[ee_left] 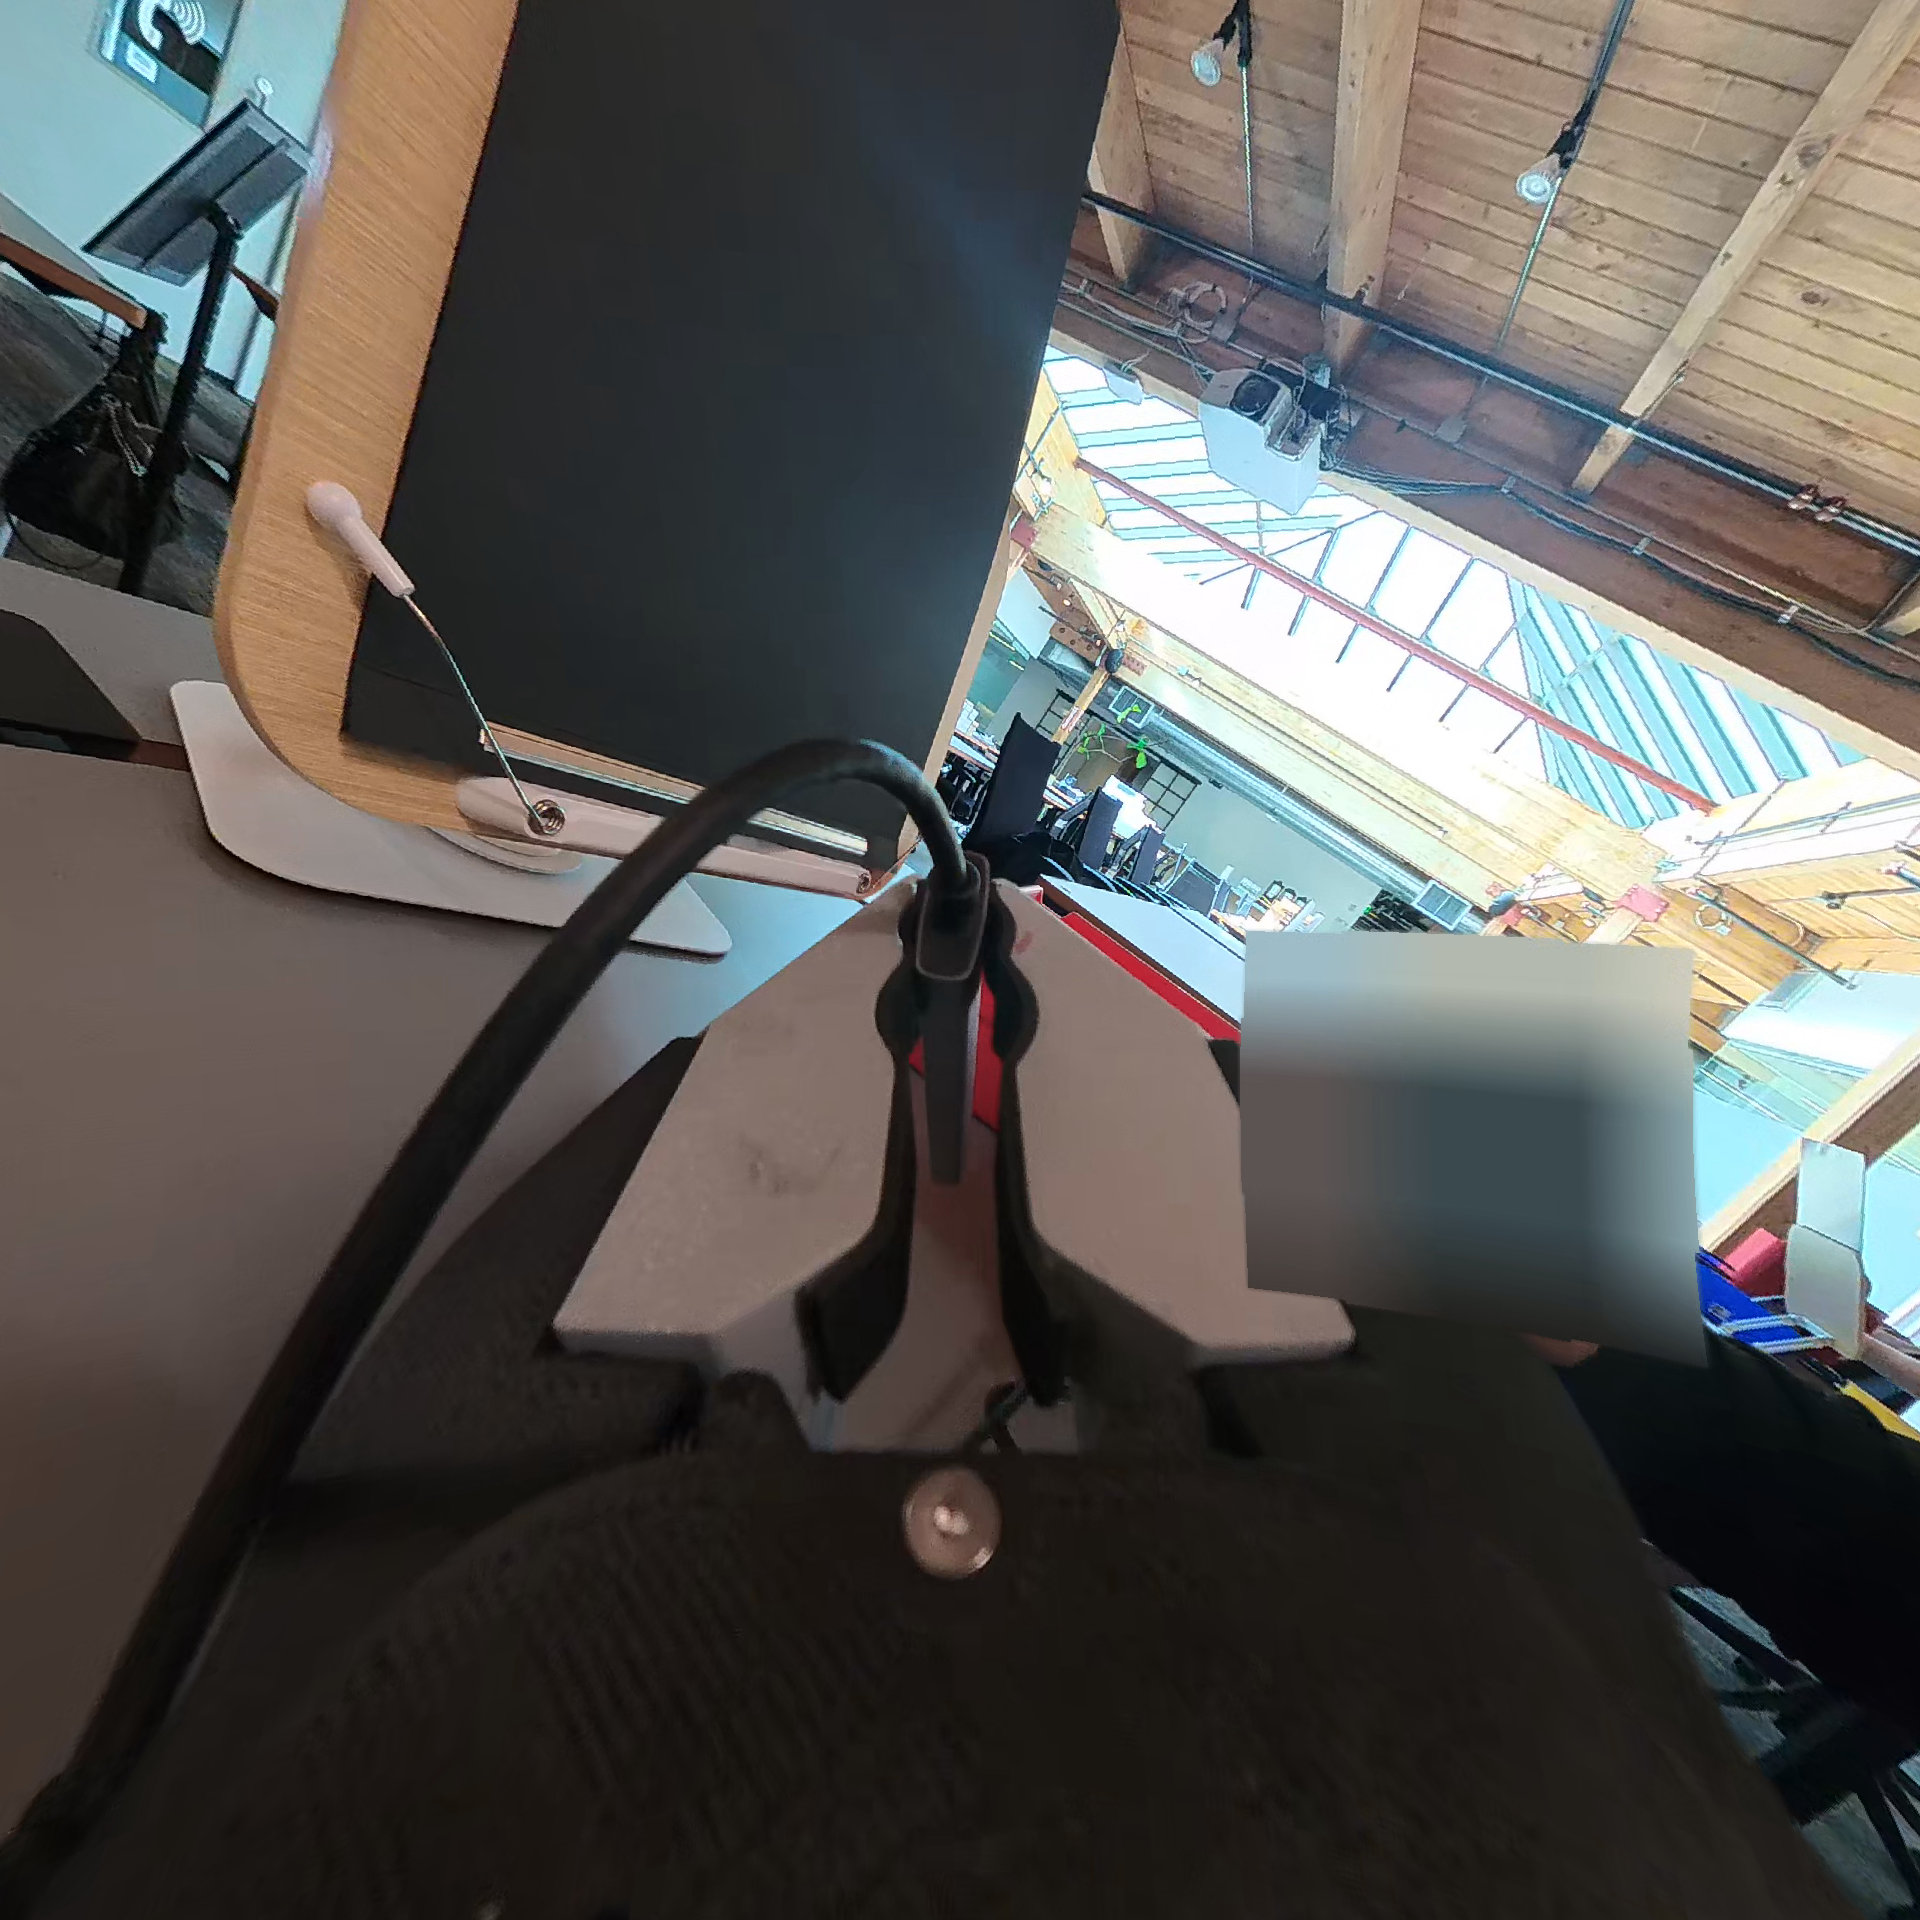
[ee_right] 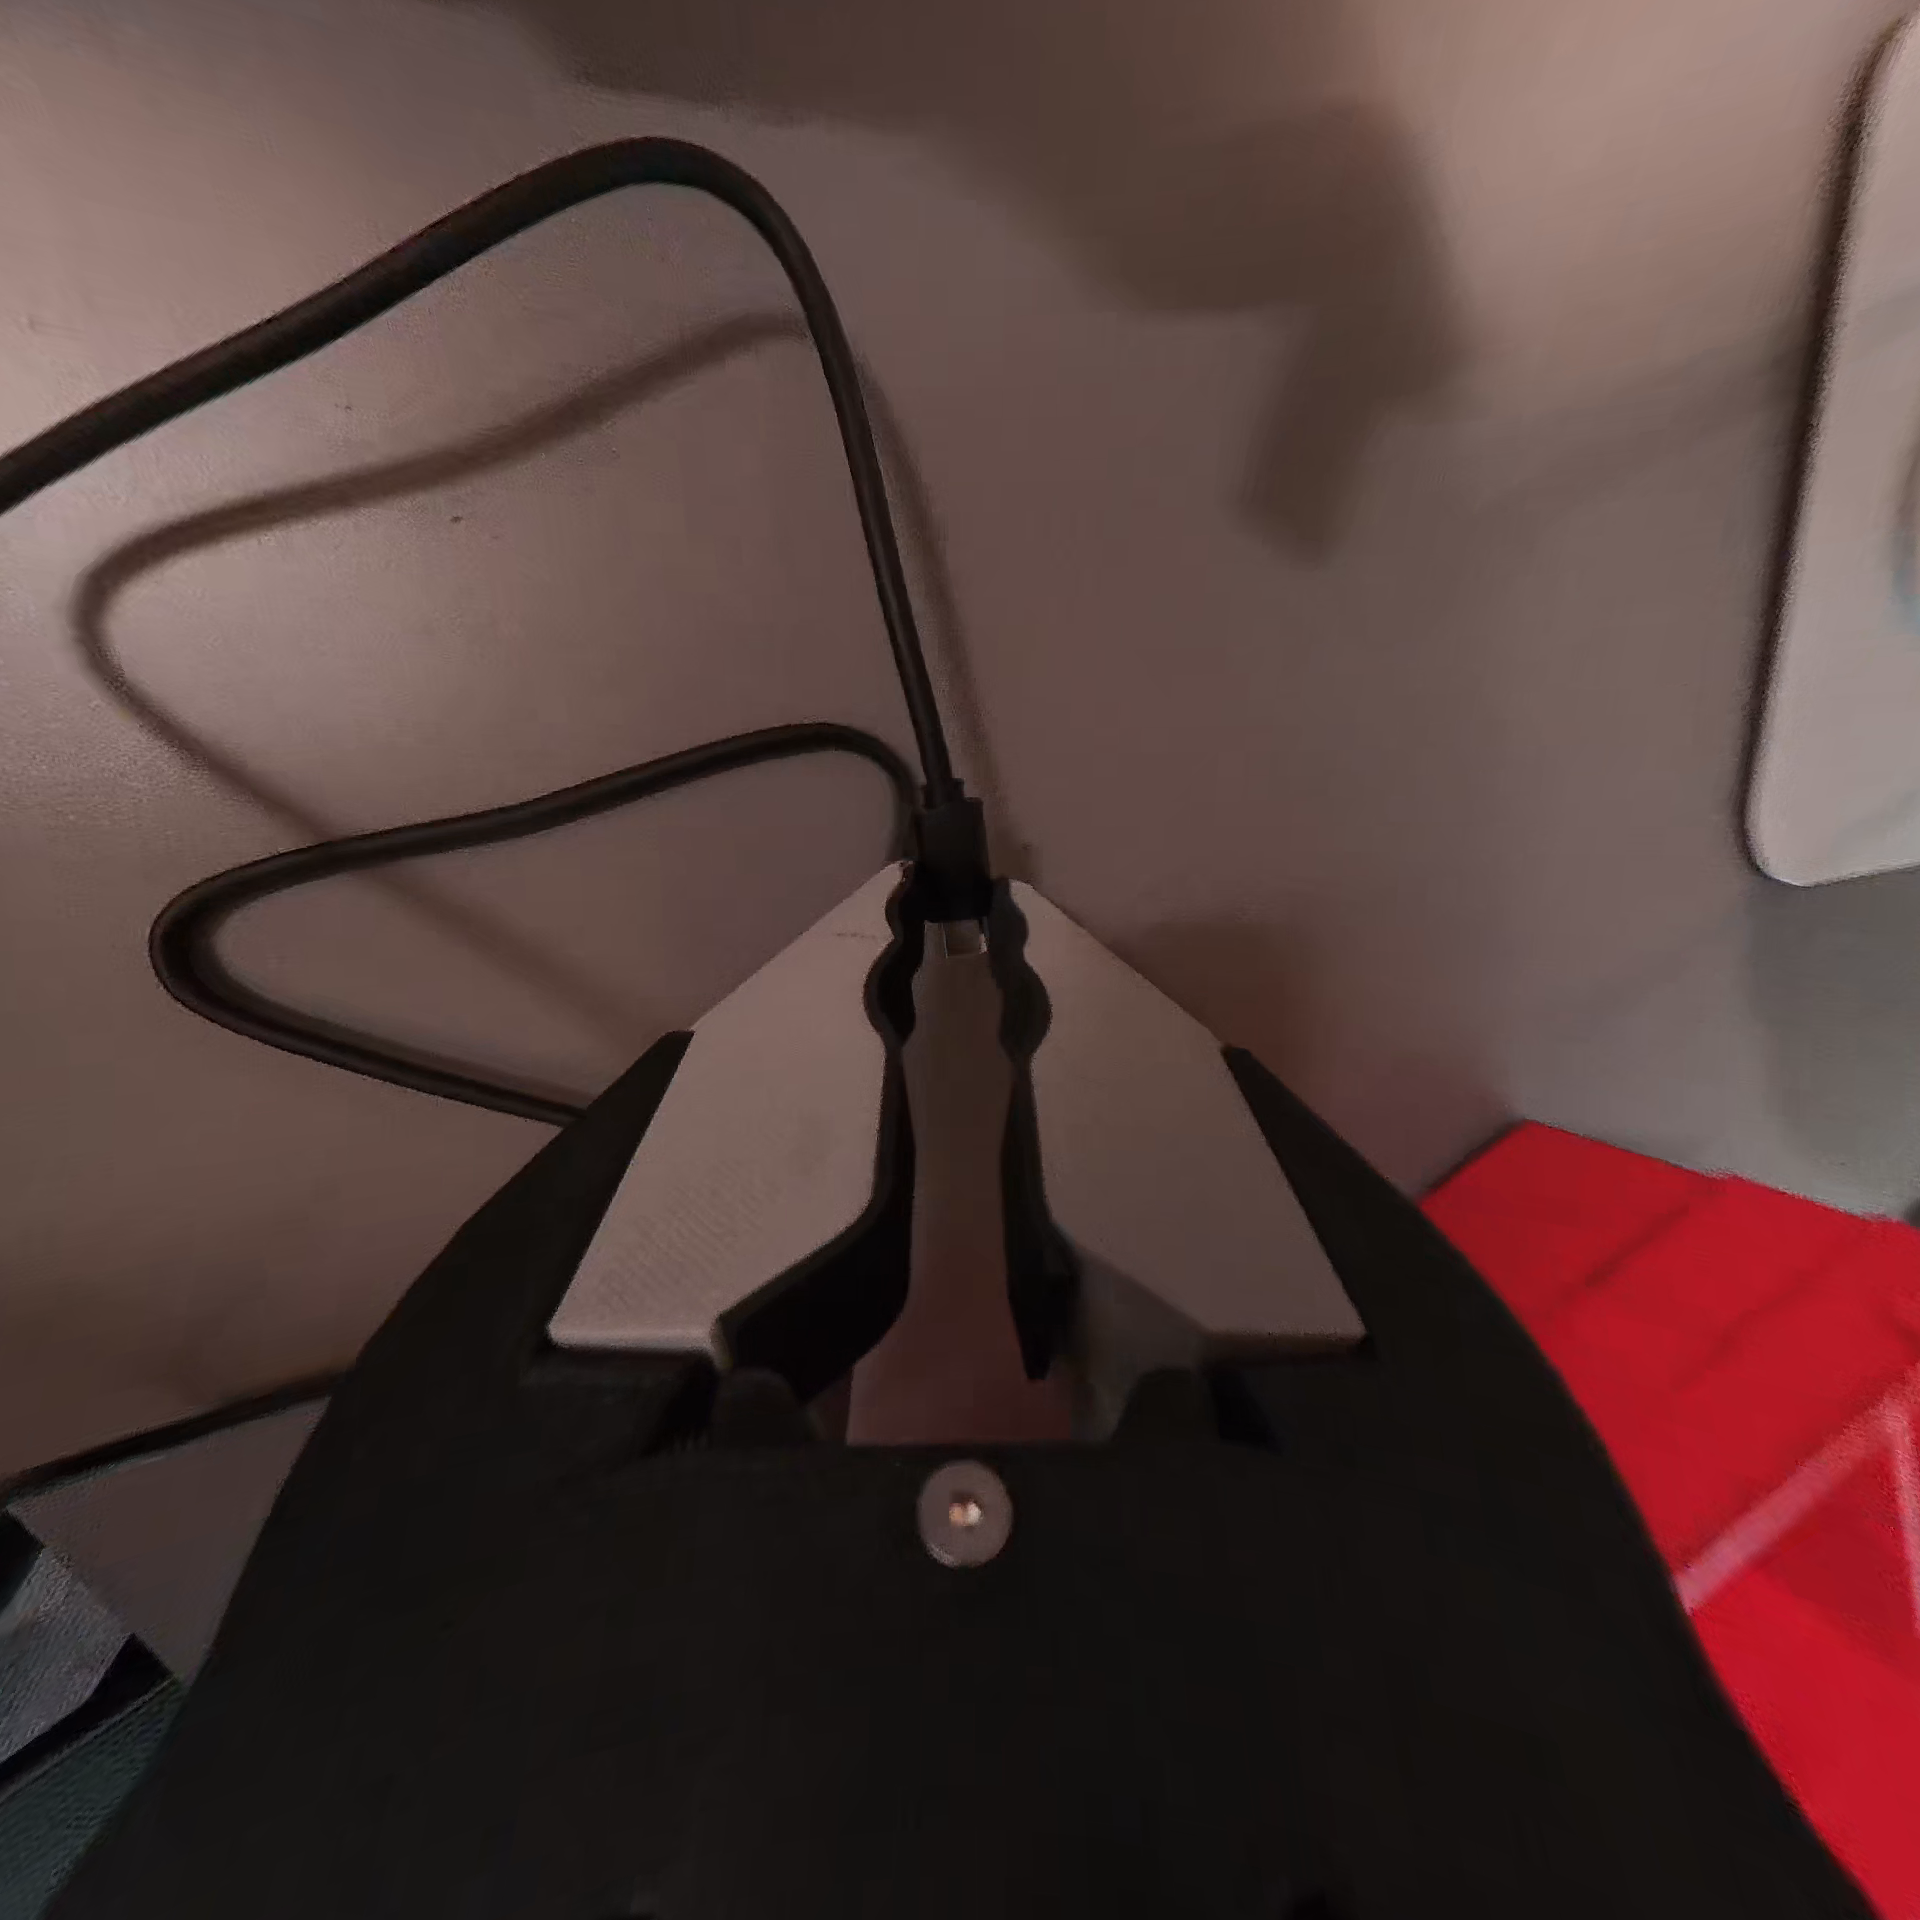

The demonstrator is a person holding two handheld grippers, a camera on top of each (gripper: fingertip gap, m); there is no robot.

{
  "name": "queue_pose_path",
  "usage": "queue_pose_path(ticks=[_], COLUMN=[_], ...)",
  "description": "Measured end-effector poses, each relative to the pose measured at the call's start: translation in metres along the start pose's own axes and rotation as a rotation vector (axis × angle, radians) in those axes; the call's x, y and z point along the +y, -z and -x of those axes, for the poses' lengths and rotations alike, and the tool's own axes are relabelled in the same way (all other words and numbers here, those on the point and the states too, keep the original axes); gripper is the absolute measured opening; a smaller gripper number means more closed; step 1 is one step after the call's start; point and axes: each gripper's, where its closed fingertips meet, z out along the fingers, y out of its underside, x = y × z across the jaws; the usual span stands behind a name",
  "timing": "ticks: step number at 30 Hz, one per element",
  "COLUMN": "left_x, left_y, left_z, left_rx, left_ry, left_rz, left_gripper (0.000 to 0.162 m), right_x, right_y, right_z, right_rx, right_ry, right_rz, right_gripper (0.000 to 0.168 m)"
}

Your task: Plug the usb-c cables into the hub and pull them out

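In the left wrist view, a grey table (ee_left: 208,1039) fills the left side, and on it stands a wood-framed board (ee_left: 727,364) with a dark panel on a white base (ee_left: 343,831), a thin wire stylus leaning at its foot. A black cable (ee_left: 540,997) arches up from the lower left and bends down into the left gripper (ee_left: 951,966), whose fingers (ee_left: 790,1091) are clenched on a flat dark hub (ee_left: 948,1060) held edge-on between the tips (only its narrow edge shows, so its ports cannot be made out). The cable ends at the hub's far end. Past the right finger lies a strip of red surface (ee_left: 1132,966), then a blurred patch, and at the far right edge a blue bin (ee_left: 1756,1314); its contents are too small to tell. Wooden ceiling beams and skylights fill the upper right.

In the right wrist view, a second black cable (ee_right: 831,364) loops over the grey table (ee_right: 520,623), lifted clear so that it throws its own shadow. It runs down to a black plug (ee_right: 951,842) pinched at the tips of the right gripper (ee_right: 956,909), the metal end pointing back toward the camera between the fingers (ee_right: 810,1091). To the right, a white plate (ee_right: 1849,623) lies at the edge, and a red surface (ee_right: 1662,1299) fills the lower right corner
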Motion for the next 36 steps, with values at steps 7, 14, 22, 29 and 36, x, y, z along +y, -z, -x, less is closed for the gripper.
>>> queue_pose_path(ticks=[7, 14, 22, 29, 36], left_x=[-0.007, -0.010, -0.010, 0.000, 0.004], left_y=[0.005, 0.007, 0.009, 0.004, 0.002], left_z=[0.008, 0.012, 0.019, 0.016, 0.016], left_rx=[-0.022, -0.029, -0.044, -0.035, -0.033], left_ry=[0.022, 0.032, 0.053, 0.033, 0.030], left_rz=[-0.035, -0.046, -0.052, -0.006, 0.009], left_gripper=[0.007, 0.006, 0.006, 0.006, 0.007], right_x=[-0.028, -0.031, 0.003, 0.049, 0.081], right_y=[0.116, 0.302, 0.443, 0.517, 0.564], right_z=[-0.059, -0.135, -0.201, -0.231, -0.252], right_rx=[0.225, 0.370, 0.585, 0.737, 0.819], right_ry=[-0.044, -0.174, -0.312, -0.434, -0.556], right_rz=[-0.197, -0.392, -0.363, -0.340, -0.373], right_gripper=[0.011, 0.010, 0.011, 0.011, 0.011])
